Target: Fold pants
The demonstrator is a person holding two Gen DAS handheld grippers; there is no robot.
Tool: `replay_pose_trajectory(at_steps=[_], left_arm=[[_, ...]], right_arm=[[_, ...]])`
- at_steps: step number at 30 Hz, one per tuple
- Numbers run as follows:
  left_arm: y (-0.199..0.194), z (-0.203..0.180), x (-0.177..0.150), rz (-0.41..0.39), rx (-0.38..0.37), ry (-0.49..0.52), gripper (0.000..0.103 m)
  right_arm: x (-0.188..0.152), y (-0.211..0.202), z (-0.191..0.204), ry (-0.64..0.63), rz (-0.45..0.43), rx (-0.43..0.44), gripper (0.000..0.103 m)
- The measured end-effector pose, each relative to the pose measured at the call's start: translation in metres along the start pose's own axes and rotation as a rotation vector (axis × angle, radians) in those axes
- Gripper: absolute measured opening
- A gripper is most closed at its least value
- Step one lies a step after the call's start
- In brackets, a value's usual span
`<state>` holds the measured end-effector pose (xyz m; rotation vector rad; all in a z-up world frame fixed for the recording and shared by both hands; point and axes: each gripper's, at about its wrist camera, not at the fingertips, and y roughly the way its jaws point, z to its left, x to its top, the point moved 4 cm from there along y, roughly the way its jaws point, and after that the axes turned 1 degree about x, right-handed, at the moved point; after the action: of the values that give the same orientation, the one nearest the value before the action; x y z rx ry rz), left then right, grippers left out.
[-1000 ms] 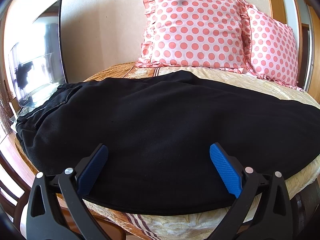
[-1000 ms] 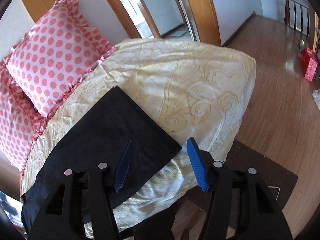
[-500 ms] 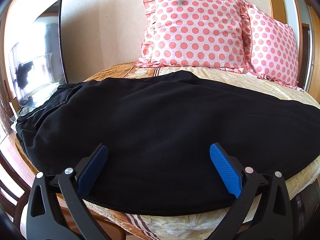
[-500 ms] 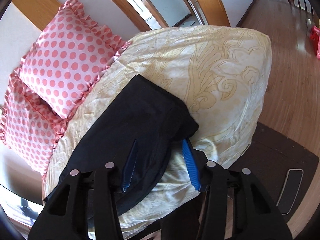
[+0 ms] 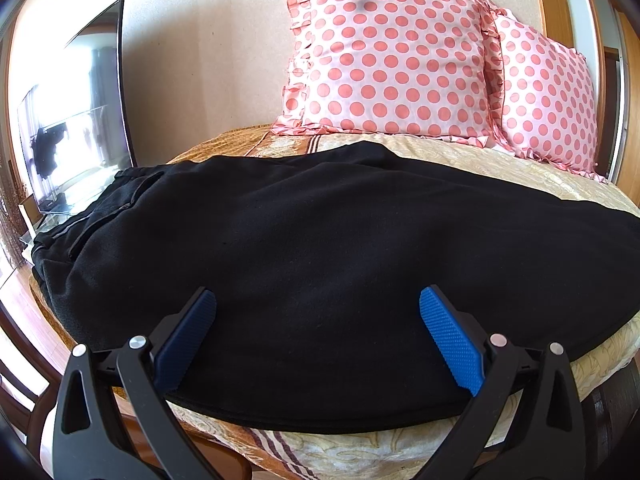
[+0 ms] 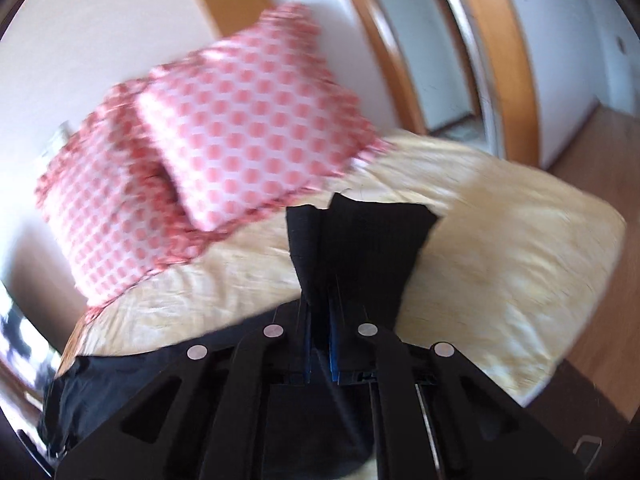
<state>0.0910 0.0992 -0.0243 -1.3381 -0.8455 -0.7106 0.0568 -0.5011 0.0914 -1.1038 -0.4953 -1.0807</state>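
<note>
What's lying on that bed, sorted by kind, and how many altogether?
Black pants: 1
Pink polka-dot pillows: 2
Total: 3

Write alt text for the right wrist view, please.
The right gripper, jaws shut, pinches the cuff end of the black pants and holds it raised above the cream bedspread. Two pink polka-dot pillows sit behind; the image is motion-blurred.

The left wrist view was aimed low and close across the black pants (image 5: 340, 264) toward the polka-dot pillows (image 5: 394, 60) — both shared with the blurred, higher right wrist view.
</note>
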Motion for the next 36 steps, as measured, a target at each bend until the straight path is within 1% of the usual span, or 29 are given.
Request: replay_pose_trajectory(at_steps=[3, 4, 6, 8, 9, 10, 11, 12, 13, 14, 15, 17, 19, 20, 21, 22, 23, 26, 27, 29, 30, 32, 33, 34, 35, 36], left_arm=[[0.000, 0.000, 0.000, 0.000, 0.000, 0.000, 0.101], [0.001, 0.001, 0.000, 0.000, 0.002, -0.002, 0.101], [0.001, 0.001, 0.001, 0.000, 0.005, -0.004, 0.101], [0.002, 0.002, 0.001, 0.000, 0.008, -0.006, 0.101], [0.002, 0.002, 0.001, -0.001, 0.007, -0.006, 0.101], [0.002, 0.002, 0.001, -0.001, 0.007, -0.005, 0.101], [0.001, 0.002, 0.001, -0.001, 0.006, -0.005, 0.101], [0.002, 0.002, 0.002, 0.000, 0.007, -0.005, 0.101], [0.002, 0.002, 0.002, 0.000, 0.007, -0.005, 0.101], [0.002, 0.001, 0.002, -0.001, 0.007, -0.005, 0.101], [0.002, 0.002, 0.002, 0.000, 0.007, -0.004, 0.101], [0.002, 0.001, 0.001, -0.001, 0.007, -0.005, 0.101], [0.002, 0.001, 0.001, -0.001, 0.008, -0.006, 0.101], [0.001, 0.001, 0.001, -0.001, 0.008, -0.005, 0.101], [0.002, 0.001, 0.001, -0.002, 0.009, -0.006, 0.101], [0.003, 0.001, 0.002, -0.001, 0.011, -0.007, 0.101], [0.003, 0.001, 0.002, 0.000, 0.012, -0.008, 0.101], [0.003, 0.000, 0.002, 0.001, 0.014, -0.008, 0.101], [0.003, 0.000, 0.002, 0.001, 0.014, -0.009, 0.101], [0.002, 0.001, 0.002, 0.005, 0.011, -0.013, 0.101], [-0.001, 0.003, 0.004, 0.007, -0.003, -0.021, 0.101], [-0.013, 0.009, 0.006, -0.016, -0.028, -0.050, 0.101], [-0.019, 0.012, 0.007, -0.029, -0.025, -0.061, 0.101], [-0.029, 0.023, 0.011, -0.051, -0.008, -0.086, 0.101], [-0.035, 0.029, 0.013, -0.062, 0.002, -0.103, 0.101], [-0.041, 0.039, 0.015, -0.073, 0.012, -0.129, 0.101]], right_arm=[[-0.006, 0.005, 0.077, -0.145, -0.008, 0.155, 0.007], [-0.014, 0.007, 0.108, -0.203, 0.002, 0.225, 0.007], [-0.036, 0.014, 0.157, -0.284, 0.046, 0.342, 0.007], [-0.075, 0.026, 0.206, -0.361, 0.145, 0.476, 0.007], [-0.092, 0.032, 0.221, -0.385, 0.193, 0.517, 0.007], [-0.119, 0.040, 0.240, -0.421, 0.269, 0.563, 0.007], [-0.144, 0.049, 0.254, -0.464, 0.338, 0.582, 0.007], [-0.163, 0.056, 0.263, -0.500, 0.386, 0.584, 0.007], [-0.174, 0.061, 0.268, -0.518, 0.413, 0.580, 0.007], [-0.186, 0.065, 0.273, -0.530, 0.436, 0.574, 0.007], [-0.188, 0.067, 0.275, -0.528, 0.435, 0.570, 0.007], [-0.178, 0.067, 0.279, -0.469, 0.407, 0.600, 0.007], [-0.161, 0.067, 0.286, -0.382, 0.372, 0.643, 0.007], [-0.159, 0.067, 0.291, -0.367, 0.364, 0.654, 0.007], [-0.161, 0.069, 0.297, -0.377, 0.374, 0.657, 0.007], [-0.171, 0.074, 0.306, -0.412, 0.416, 0.651, 0.007], [-0.176, 0.073, 0.311, -0.416, 0.425, 0.655, 0.007], [-0.172, 0.068, 0.323, -0.383, 0.388, 0.705, 0.007], [-0.175, 0.065, 0.327, -0.408, 0.387, 0.709, 0.007], [-0.194, 0.066, 0.335, -0.511, 0.432, 0.669, 0.007], [-0.204, 0.068, 0.335, -0.547, 0.455, 0.653, 0.007], [-0.220, 0.070, 0.333, -0.601, 0.479, 0.626, 0.008], [-0.225, 0.067, 0.331, -0.619, 0.472, 0.623, 0.009], [-0.226, 0.063, 0.332, -0.642, 0.452, 0.624, 0.015], [-0.227, 0.059, 0.333, -0.668, 0.449, 0.630, 0.026], [-0.228, 0.053, 0.335, -0.688, 0.443, 0.645, 0.035]])
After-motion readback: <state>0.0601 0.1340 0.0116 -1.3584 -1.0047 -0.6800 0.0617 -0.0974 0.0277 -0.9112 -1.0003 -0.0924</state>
